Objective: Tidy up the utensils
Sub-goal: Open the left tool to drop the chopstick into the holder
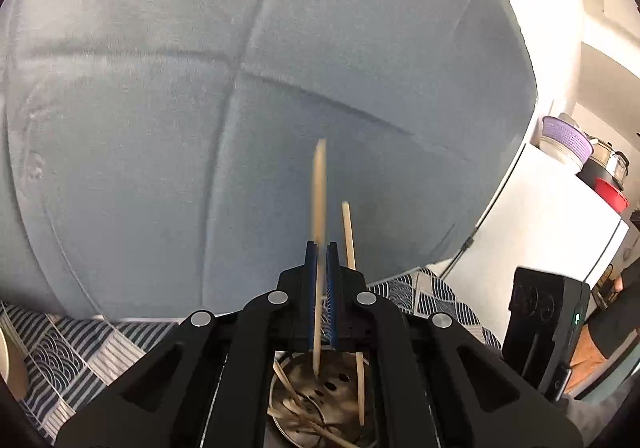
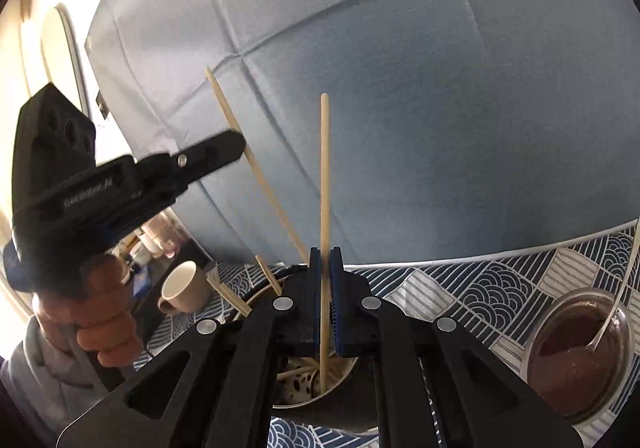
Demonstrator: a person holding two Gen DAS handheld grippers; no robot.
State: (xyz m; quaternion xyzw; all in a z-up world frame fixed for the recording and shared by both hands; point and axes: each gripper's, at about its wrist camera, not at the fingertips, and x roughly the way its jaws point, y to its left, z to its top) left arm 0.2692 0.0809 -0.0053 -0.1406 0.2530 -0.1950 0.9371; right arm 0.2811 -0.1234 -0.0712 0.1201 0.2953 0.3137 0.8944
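While a padded blue-grey backrest (image 1: 240,88) fills the background, the left hand-held gripper (image 1: 321,248) pinches one pale wooden chopstick (image 1: 319,184) between nearly closed blue pads, above a perforated metal holder (image 1: 320,392) with more sticks inside. The right hand-held gripper (image 2: 325,254) likewise clamps an upright chopstick (image 2: 324,168) whose lower end reaches into the holder (image 2: 312,384). On the wave-patterned cloth of the table (image 2: 480,288) stand a cream mug (image 2: 184,288) and a glass bowl (image 2: 580,352) of brown sauce with a spoon (image 2: 616,312).
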